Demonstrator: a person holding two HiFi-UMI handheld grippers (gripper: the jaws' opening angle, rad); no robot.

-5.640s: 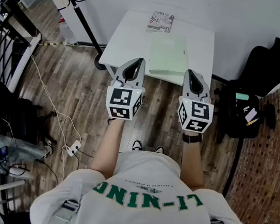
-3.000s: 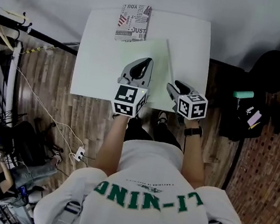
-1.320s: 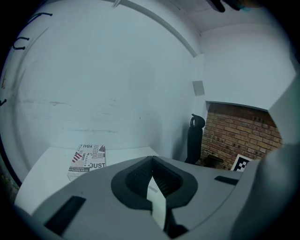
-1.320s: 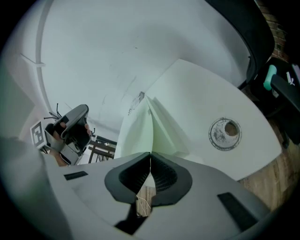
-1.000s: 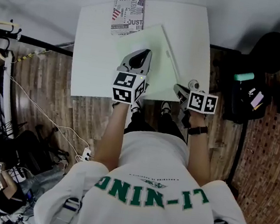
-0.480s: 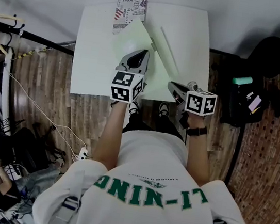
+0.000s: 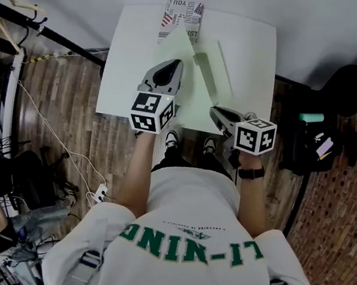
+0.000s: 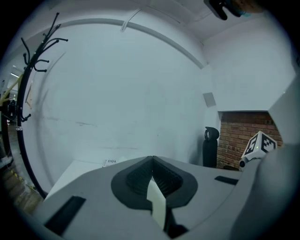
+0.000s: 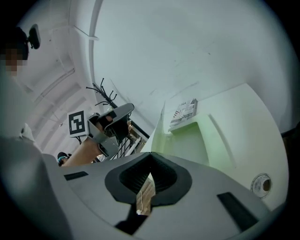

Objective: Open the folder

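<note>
**A:** What is taking up the most room?

**B:** A plank floor (image 7: 58,101) is running under everything, and a white table (image 7: 130,45) is standing on it against the pale wall. A black bag (image 7: 347,81) is sitting on the floor well to the table's right.

**A:** And where is the folder?

**B:** The pale green folder (image 7: 196,91) is lying on the table, from its middle down to its near edge. Its lower leaf (image 7: 210,70) is resting flat. Its cover (image 7: 178,47) is standing up off the leaf and leaning over to the left, so the folder is gaping partly open.

**A:** What is holding it up?

**B:** The left gripper (image 7: 174,65) is. In the left gripper view its jaws (image 8: 152,157) are clenching a pale strip of that cover (image 8: 157,206).

**A:** And the other one?

**B:** The right gripper (image 7: 214,111) is hovering at the folder's near right corner, with its jaws (image 9: 150,154) pressing together. Only floor is showing through the slit behind the tips. I cannot tell whether they are nipping the leaf's very edge.

**A:** Anything smaller?

**B:** A printed booklet (image 7: 183,14) is lying at the table's far edge, just beyond the raised cover. A little round thing (image 9: 261,183), too small to name, is sitting on the table near the right gripper.
</note>
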